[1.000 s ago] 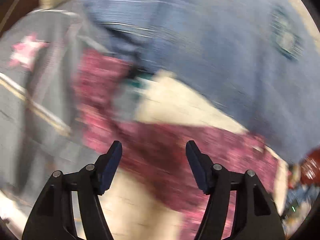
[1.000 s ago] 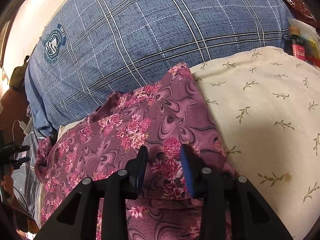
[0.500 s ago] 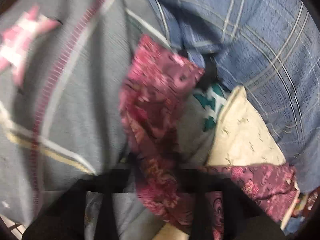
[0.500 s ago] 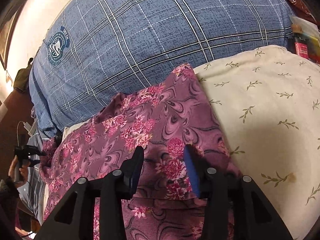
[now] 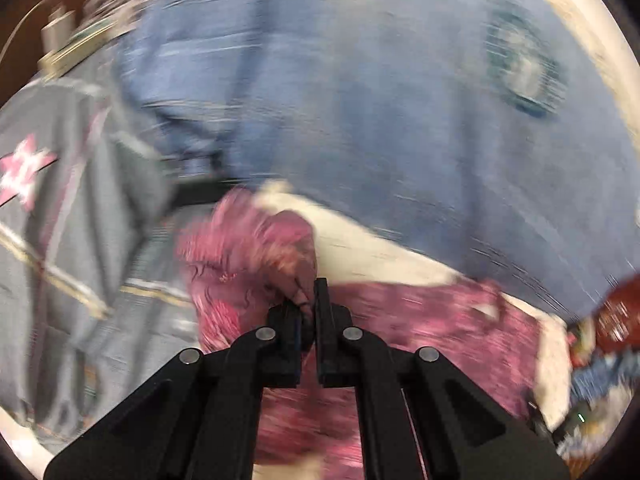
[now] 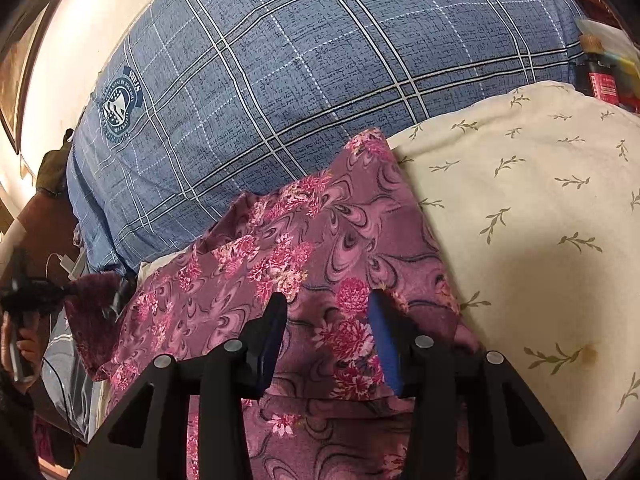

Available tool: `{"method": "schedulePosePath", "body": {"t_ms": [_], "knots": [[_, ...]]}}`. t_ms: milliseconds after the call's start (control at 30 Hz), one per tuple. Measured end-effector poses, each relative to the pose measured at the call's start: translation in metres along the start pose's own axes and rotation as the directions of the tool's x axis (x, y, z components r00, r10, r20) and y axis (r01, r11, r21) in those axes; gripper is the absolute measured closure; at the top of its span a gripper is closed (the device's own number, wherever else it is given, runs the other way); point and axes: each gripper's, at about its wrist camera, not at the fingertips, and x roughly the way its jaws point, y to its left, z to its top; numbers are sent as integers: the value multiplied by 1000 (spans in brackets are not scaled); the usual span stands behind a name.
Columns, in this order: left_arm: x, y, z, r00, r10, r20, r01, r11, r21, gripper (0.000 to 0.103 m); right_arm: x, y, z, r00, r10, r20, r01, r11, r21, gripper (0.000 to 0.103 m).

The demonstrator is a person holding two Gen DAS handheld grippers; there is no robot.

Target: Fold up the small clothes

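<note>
While the left gripper (image 5: 308, 312) is closed tightly on a bunched end of the floral garment (image 6: 320, 264), the fold is judged to be in its carrying step: one end of the cloth is pinched and is being brought across. In the left wrist view, a small lump of pink fabric is seen squeezed between the two black fingers, and the rest of the picture is blurred, so the exact seam or corner that is held cannot be told. The right gripper (image 6: 326, 332) is kept partly open; its jaws have just been opening a little, and its fingers are set on the garment with a flat patch of cloth between them, but the pads are not seen to press on it.

The garment is spread on the cream sheet with leaf sprigs (image 6: 540, 240), just in front of the blue checked pillow (image 6: 320, 60), whose lower edge it touches. In the right wrist view its long axis is seen to run diagonally, from the lower left, where the left gripper (image 6: 30, 298) is visible in a hand (image 6: 22, 340), up to the corner that points to the upper right, toward the pillow. A grey quilt with a pink star (image 5: 24, 168) is seen beside it in the left wrist view.

For the next move, the held end should probably be carried over the flat part and laid with the edges matched, while the other side is kept from sliding.
</note>
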Motion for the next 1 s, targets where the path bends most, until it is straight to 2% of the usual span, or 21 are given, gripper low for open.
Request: {"method": "schedulePosePath", "body": {"t_ms": [133,267,367,467,500,567,633,700,733,767,833,900,1000], "knots": [[8,-72,-21,994,-104,-20,105,990,90,100,-1,-1,-1,1000,4,2,-4,1000,3,58],[41,-139,-55,972,-204,-117,218,967,129,100,-2,-3,-1,1000,16,5,-16,1000,11,58],[68,-171,-88,957,-212,-197,243,959,147,100,-2,-4,0,1000,26,7,-26,999,18,58],[91,-187,-117,943,-173,-283,227,959,171,96,-2,-6,0,999,35,8,-35,999,25,58],[95,-188,-124,933,-172,-315,233,957,170,91,-2,-6,0,999,37,8,-37,999,26,58],[93,-178,-132,913,-196,-358,259,956,138,89,-2,-7,0,999,38,7,-38,999,28,58],[77,-161,-132,905,-249,-344,294,952,86,82,-2,-6,1,1000,30,-2,-30,999,28,58],[58,-141,-128,913,-258,-314,290,955,57,52,-1,1,4,1000,-10,-26,11,1000,11,57],[46,-130,-127,925,-248,-289,274,960,54,50,-1,7,5,999,-38,-37,37,999,-12,56],[34,-118,-127,936,-236,-261,260,964,58,49,-3,20,6,999,-28,-36,27,999,-36,56],[24,-101,-126,944,-216,-248,236,970,52,49,-4,40,6,997,60,-45,-62,997,-50,56],[23,-82,-129,947,-204,-249,213,977,9,49,1,74,5,988,125,-89,-134,986,-97,47],[28,-57,-136,940,-216,-265,206,976,-64,49,12,128,-3,981,137,-139,-165,963,-213,40]]}}
